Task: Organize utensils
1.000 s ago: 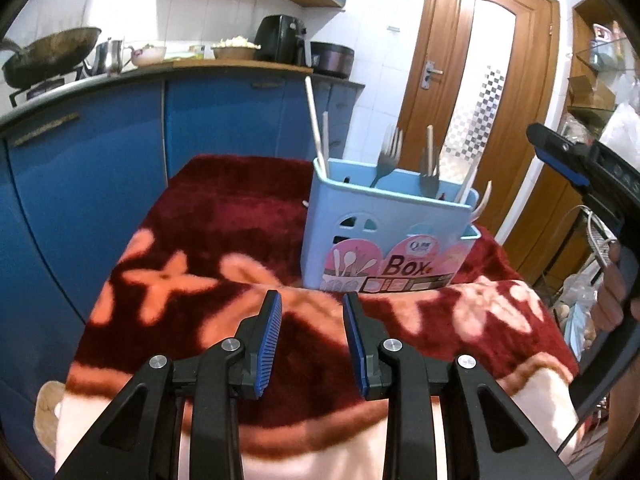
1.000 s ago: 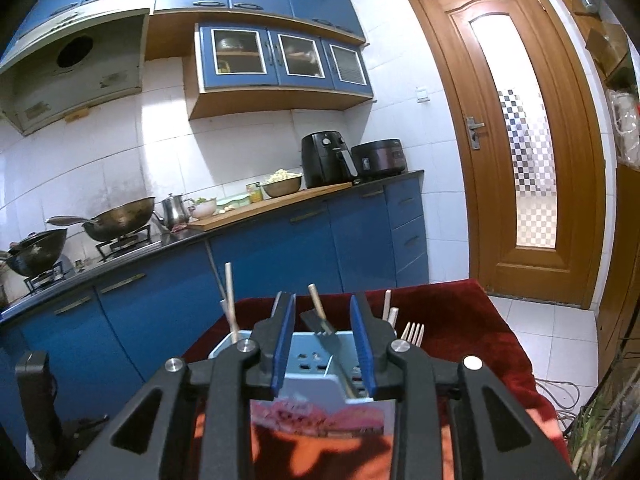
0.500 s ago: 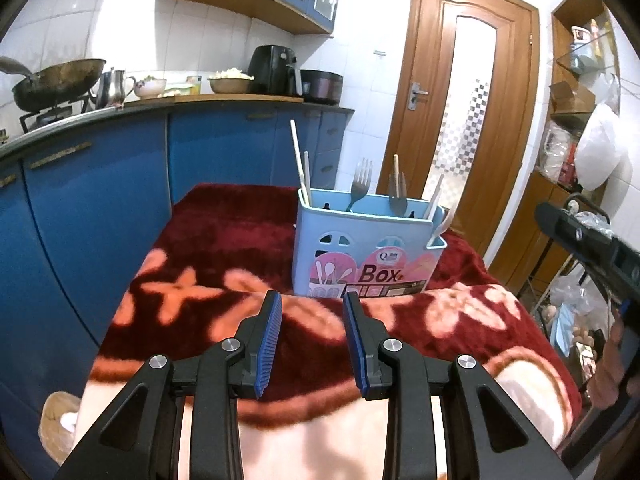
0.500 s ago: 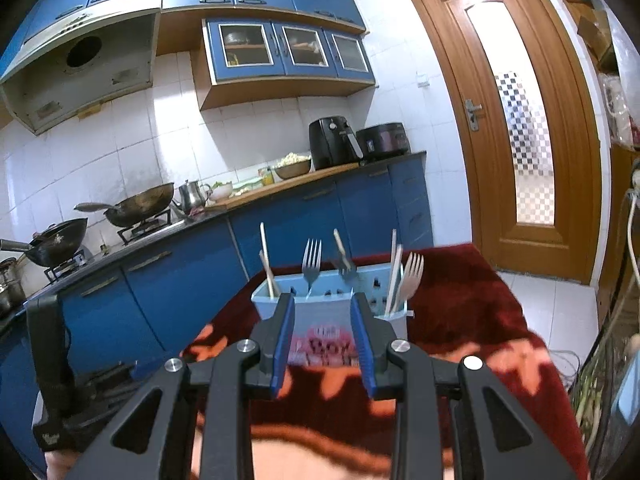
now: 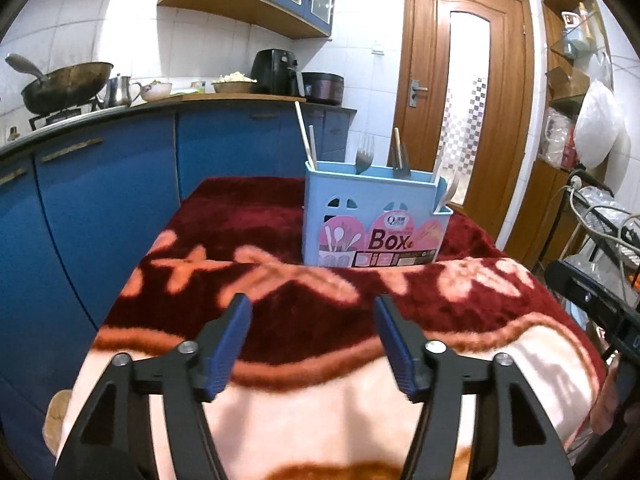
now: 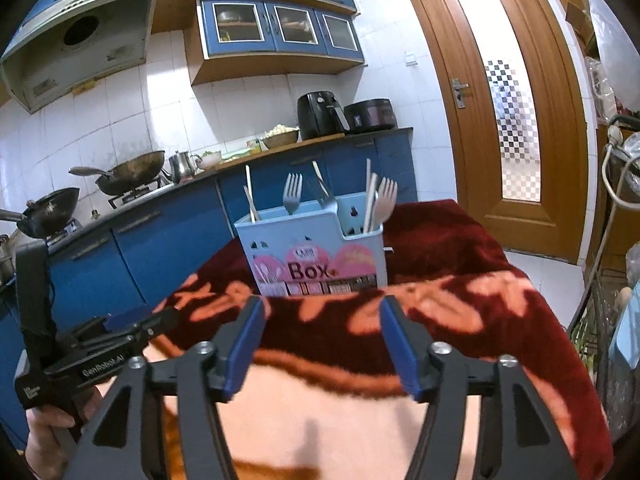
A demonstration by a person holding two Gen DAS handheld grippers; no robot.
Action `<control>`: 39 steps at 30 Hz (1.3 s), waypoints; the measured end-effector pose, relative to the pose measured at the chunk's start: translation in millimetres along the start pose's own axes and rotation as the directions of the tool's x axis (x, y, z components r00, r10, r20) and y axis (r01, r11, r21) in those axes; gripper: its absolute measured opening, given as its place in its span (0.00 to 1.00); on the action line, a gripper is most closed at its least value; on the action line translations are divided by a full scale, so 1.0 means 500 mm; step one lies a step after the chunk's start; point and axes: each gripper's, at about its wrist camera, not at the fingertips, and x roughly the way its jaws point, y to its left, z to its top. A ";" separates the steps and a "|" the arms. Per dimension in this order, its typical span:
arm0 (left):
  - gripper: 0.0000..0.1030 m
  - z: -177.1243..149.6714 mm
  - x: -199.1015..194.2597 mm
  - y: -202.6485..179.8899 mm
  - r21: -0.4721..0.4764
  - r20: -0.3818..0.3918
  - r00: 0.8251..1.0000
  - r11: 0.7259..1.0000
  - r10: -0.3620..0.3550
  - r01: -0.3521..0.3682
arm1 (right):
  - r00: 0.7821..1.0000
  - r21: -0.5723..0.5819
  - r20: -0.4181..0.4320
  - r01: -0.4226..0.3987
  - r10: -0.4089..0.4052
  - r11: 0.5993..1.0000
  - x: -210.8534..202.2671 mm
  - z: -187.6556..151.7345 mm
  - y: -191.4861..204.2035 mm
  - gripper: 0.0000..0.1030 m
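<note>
Two claws are seen with their blue ribbed pads spread wide apart and nothing between them: the left claw (image 5: 312, 332) and the right claw (image 6: 322, 334), both held above a plush blanket (image 5: 280, 292) of deep red pile patterned with salmon-pink flowers, which covers the counter. A pale blue plastic utensil box (image 5: 372, 224) is stood upright on the blanket, well ahead of both claws. Its rectangular front wall is pierced with small arched cut-outs and is faced with a glossy pink label printed "Box". Metal forks (image 6: 293, 197) are stood tines-up in the box, along with thin pale chopsticks (image 5: 305, 140) that lean against the left end. A narrower side compartment on the right end holds a pale fork (image 6: 386, 200) and more sticks. The left claw's black frame (image 6: 92, 344) is also visible from the right wrist view, gripped in a hand (image 6: 52, 424).
</note>
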 end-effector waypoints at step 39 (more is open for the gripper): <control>0.75 -0.039 0.034 0.022 -0.042 0.037 0.997 0.996 0.075 -0.073 | 0.988 -0.059 0.024 0.154 -0.153 0.986 0.042 -0.047 -0.017 1.00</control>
